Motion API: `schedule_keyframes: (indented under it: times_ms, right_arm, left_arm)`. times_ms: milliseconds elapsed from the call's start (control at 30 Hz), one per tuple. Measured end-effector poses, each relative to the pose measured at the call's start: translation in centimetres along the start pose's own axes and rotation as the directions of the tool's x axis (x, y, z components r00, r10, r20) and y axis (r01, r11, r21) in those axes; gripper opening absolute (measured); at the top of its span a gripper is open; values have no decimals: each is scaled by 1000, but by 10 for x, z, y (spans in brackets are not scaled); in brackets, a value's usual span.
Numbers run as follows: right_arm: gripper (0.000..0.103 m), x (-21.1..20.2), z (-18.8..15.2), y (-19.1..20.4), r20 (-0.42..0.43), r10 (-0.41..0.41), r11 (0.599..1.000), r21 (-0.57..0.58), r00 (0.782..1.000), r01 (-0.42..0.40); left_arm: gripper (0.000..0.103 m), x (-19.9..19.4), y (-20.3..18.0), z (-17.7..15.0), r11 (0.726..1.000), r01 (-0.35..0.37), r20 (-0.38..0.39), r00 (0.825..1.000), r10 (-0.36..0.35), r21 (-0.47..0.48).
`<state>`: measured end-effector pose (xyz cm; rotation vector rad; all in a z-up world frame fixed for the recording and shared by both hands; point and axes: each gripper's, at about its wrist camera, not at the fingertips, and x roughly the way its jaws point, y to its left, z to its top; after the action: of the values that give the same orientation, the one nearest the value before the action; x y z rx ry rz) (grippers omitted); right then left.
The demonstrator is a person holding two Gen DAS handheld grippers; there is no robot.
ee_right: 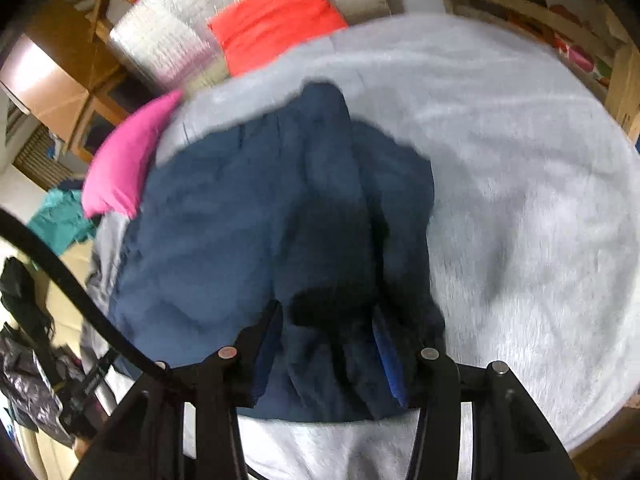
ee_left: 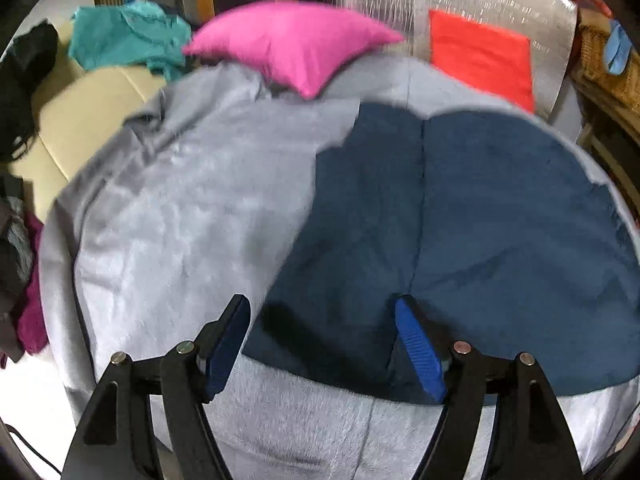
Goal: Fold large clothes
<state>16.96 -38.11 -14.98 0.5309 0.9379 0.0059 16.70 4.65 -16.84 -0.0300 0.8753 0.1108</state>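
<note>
Garment: a dark blue garment point(ee_left: 460, 216) lies on the grey blanket point(ee_left: 180, 216), toward the near edge, with a seam running down its middle.
Fold so far: in the right wrist view the cloth point(ee_right: 248, 220) looks doubled and bunched rather than squared; which fold this is I cannot tell.
Left tool point(ee_left: 324, 344): jaws stand wide apart over the garment's near left corner, pads clear of the fabric, nothing held.
Right tool point(ee_right: 324, 352): partly closed, with a gathered bunch of blue fabric between the pads; it appears to grip it, though blur makes this uncertain.
Surroundings: pink pillow point(ee_left: 292, 44) and red cushion point(ee_left: 480, 56) at the far side, teal clothing point(ee_left: 128, 36) at the far left.
Left to do: judged roughly midway; edges need aligning, further folds and flattening remain.
</note>
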Motion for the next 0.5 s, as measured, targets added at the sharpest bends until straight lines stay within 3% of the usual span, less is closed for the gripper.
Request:
schedule_keyframes:
  times_ms: [100,200,267,367,500]
  right_arm:
    - [50,-4,14,14,76,9,1000,-26,997,-7]
    - [50,12,34,30,95,27,999,-30,995,-24]
    - [50,25,43,34,78,21,999,-28,997,-19]
    - [49,65,55,28,-19,-6,999,41,1000,7]
    - [50,76,68,27,-53,-11,996,83,999,16]
  left_arm:
    - [77,-8,-13,18,999,18,37,999,-19,28]
    - [77,1,-27,33,999,-1,28,1000,0,47]
    - [77,18,-36,41,998,-23,-3,1000,23,56]
    - [77,47,-41,38,998,-20,-68,997,24,52]
    - [77,49,-39,35,998,-14,-47,999,16,53]
